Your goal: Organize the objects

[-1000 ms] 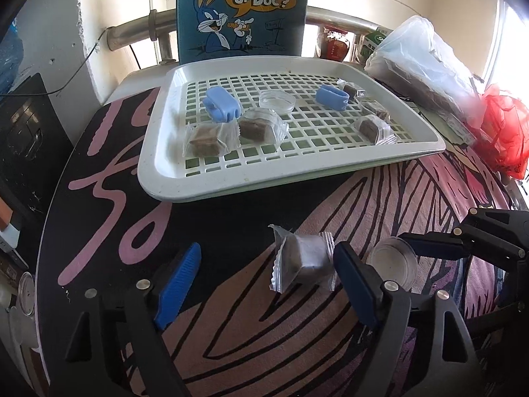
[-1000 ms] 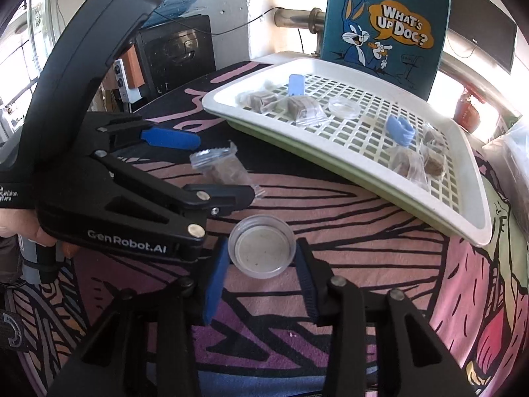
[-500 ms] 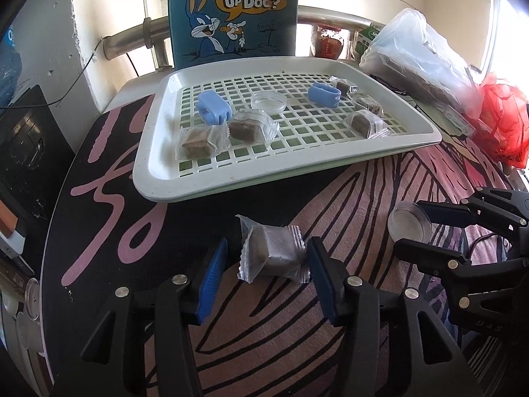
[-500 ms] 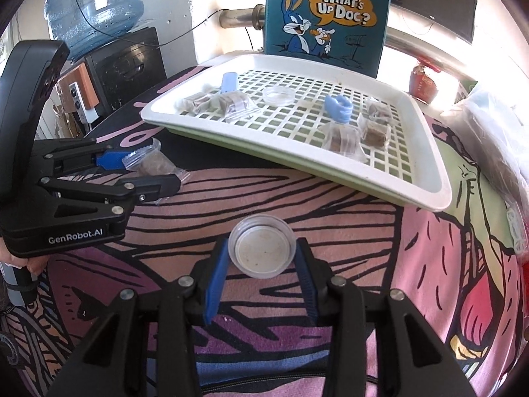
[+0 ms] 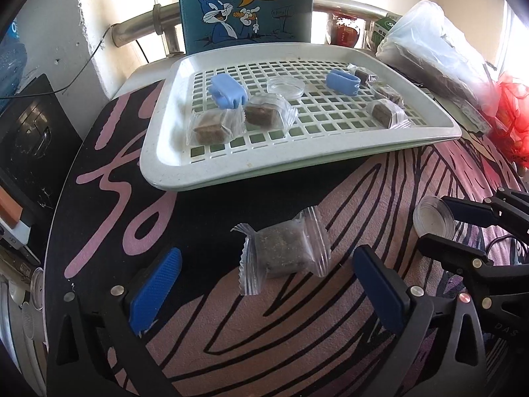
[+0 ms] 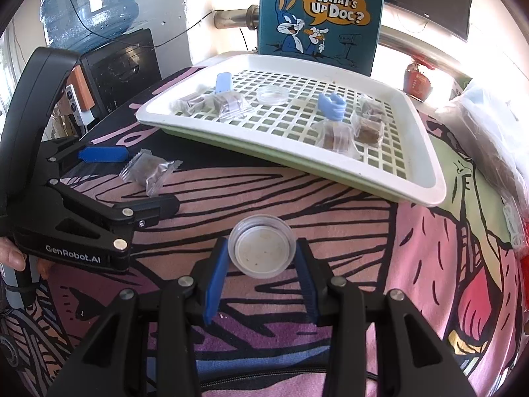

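Observation:
A wrapped brown snack (image 5: 284, 251) lies on the patterned cloth between the pads of my left gripper (image 5: 267, 284). Its jaws are opening and stand wide, and neither pad touches the wrapper. From the right wrist view the same snack (image 6: 148, 170) sits inside the left gripper (image 6: 139, 178). My right gripper (image 6: 261, 248) is shut on a small clear round dish (image 6: 263, 248), held just above the cloth. That dish (image 5: 433, 220) also shows at the right of the left wrist view. The white grid tray (image 5: 297, 165) beyond holds wrapped snacks, two blue clips and another clear dish.
A teal cartoon-rabbit bag (image 5: 244, 3) stands behind the tray (image 6: 264, 152). A clear plastic bag (image 5: 436, 43) and a red bag (image 5: 509, 115) lie at the right. A black appliance (image 6: 119, 66) and a water bottle (image 6: 89, 3) stand to the left. A person's hand (image 6: 13, 258) grips the left handle.
The left jaws narrowed around the wrapped snack, then spread wide again; the snack stays on the cloth. The right gripper, still holding the dish, swung a little away from the left one.

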